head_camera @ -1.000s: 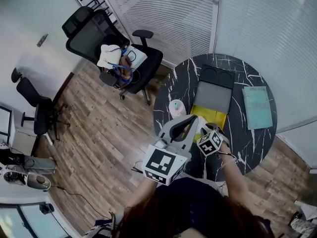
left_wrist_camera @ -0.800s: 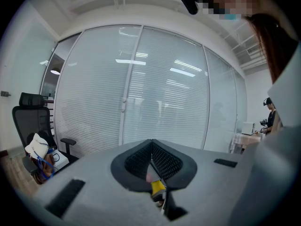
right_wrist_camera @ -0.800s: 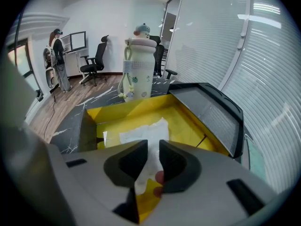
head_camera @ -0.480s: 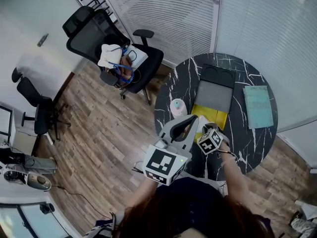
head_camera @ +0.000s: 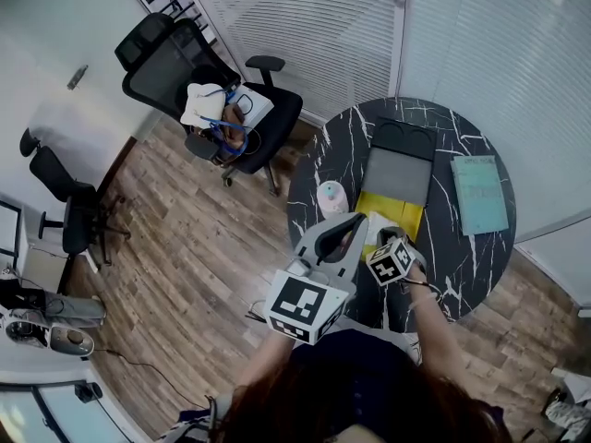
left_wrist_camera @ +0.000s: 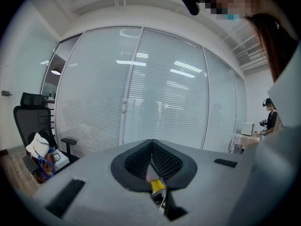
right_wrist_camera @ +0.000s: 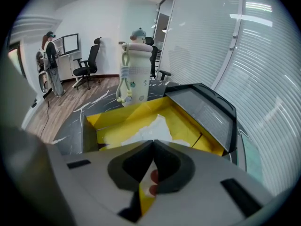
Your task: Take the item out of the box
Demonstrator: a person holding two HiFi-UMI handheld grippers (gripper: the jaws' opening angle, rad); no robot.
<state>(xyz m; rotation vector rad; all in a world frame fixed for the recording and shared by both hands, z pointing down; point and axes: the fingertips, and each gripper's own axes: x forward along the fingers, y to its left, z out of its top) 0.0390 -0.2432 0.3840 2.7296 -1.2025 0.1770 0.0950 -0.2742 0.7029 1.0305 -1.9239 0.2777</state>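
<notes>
Marker cubes (head_camera: 302, 305): I am seeing only black-and-white square patterns, no letters or numbers.
Teal booklet (head_camera: 479, 195): I am finding its print too small to read.
Bottle (right_wrist_camera: 135, 74): I am making out small pictures, no legible words.
Yellow box (right_wrist_camera: 117, 117): I am reading nothing on it.

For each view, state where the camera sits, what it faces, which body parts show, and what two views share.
Head view: on the head, facing down at the table; left gripper, right gripper.
Left gripper view: on that gripper, facing blinds; shut jaws.
Right gripper view: on that gripper, facing yellow box; shut jaws.
Shared: yellow box, in head and right gripper views.
</notes>
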